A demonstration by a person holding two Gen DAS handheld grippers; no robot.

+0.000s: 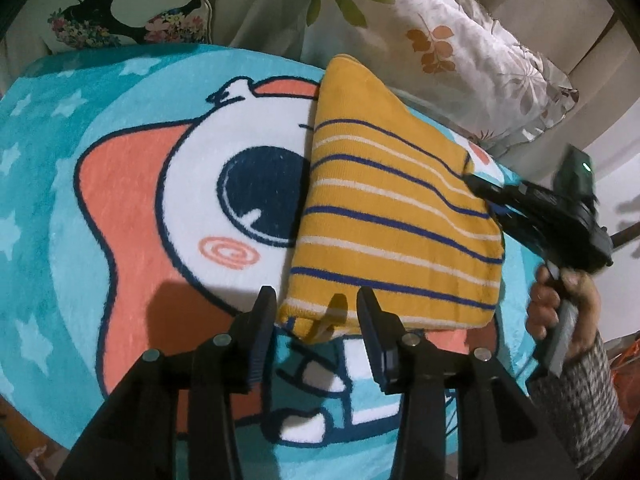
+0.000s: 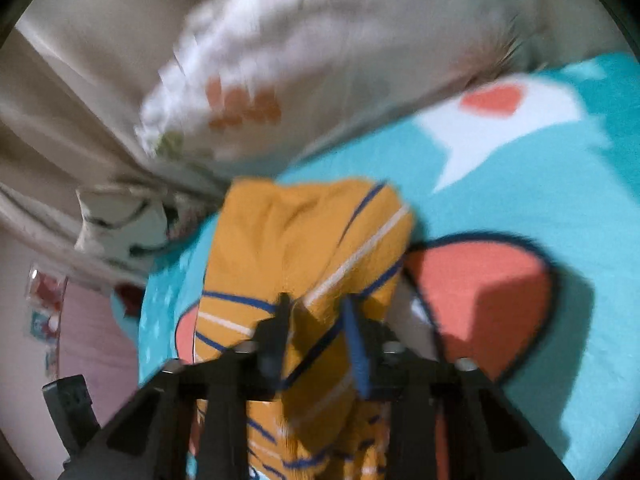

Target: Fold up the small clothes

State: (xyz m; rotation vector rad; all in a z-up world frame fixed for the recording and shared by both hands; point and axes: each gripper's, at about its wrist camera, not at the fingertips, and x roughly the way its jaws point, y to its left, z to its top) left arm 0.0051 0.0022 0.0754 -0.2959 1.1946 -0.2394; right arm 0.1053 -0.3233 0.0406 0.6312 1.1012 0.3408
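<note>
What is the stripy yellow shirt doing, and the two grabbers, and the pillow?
Yellow striped garment: folded, lying on the cartoon blanket.
Left gripper: open, at the garment's near edge.
Right gripper: fabric between its fingers; view blurred.
Leaf-print pillow: resting behind the blanket.

No readable text, label, brand or number anywhere.

Left wrist view close above blanket (image 1: 80, 208), right wrist view nearer, blurred, both sharing garment (image 1: 384, 216).

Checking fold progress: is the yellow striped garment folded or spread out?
Folded, still being handled: the yellow striped garment lies doubled, layers stacked at its near edge, and the right gripper grips part of it.
</note>
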